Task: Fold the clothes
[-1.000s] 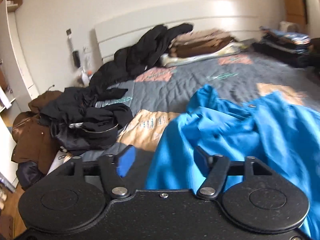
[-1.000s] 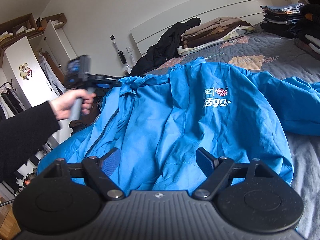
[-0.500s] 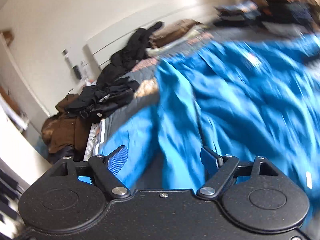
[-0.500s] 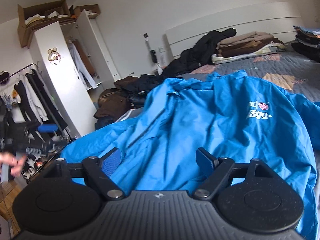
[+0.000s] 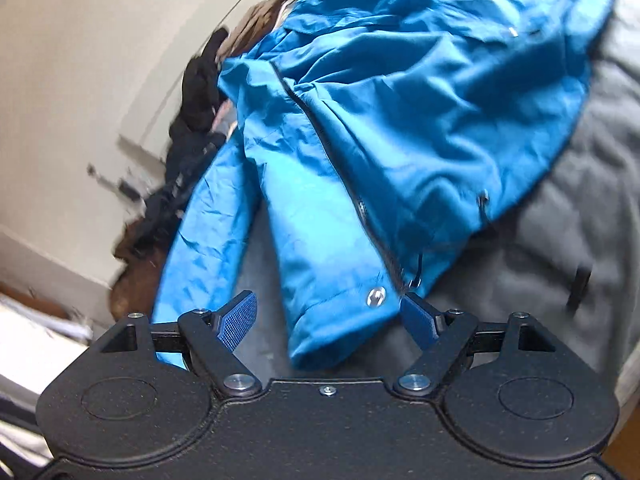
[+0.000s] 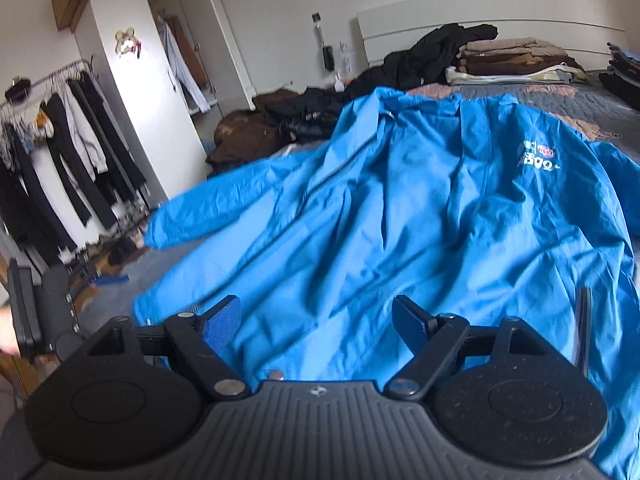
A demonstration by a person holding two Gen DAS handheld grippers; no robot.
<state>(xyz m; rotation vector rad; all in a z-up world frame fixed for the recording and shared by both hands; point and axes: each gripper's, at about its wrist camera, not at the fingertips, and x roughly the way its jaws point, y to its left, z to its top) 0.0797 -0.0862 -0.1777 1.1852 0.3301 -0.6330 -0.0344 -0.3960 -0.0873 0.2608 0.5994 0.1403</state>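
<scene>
A bright blue zip jacket (image 6: 400, 220) with a white chest logo (image 6: 538, 156) lies spread front up on the grey quilted bed (image 6: 560, 100). One sleeve (image 6: 192, 216) sticks out to the left. My right gripper (image 6: 316, 306) hovers open over the jacket's lower hem, nothing between its pads. In the tilted left wrist view the jacket (image 5: 400, 120) fills the frame. Its hem corner with a snap button (image 5: 376, 298) lies between the jaws of my left gripper (image 5: 326, 304). Those jaws are closing, with the pads still apart from the cloth.
Dark clothes (image 6: 432, 48) and a folded brown and beige stack (image 6: 508, 58) sit by the headboard. A brown coat (image 6: 240, 136) lies at the bed's left side. A white wardrobe (image 6: 132, 100) and a rack of hanging garments (image 6: 60, 140) stand on the left.
The left gripper swung down and rolled, from the bed's far side to the jacket's hem corner. The right gripper slid left, bringing the wardrobe and rack into view.
</scene>
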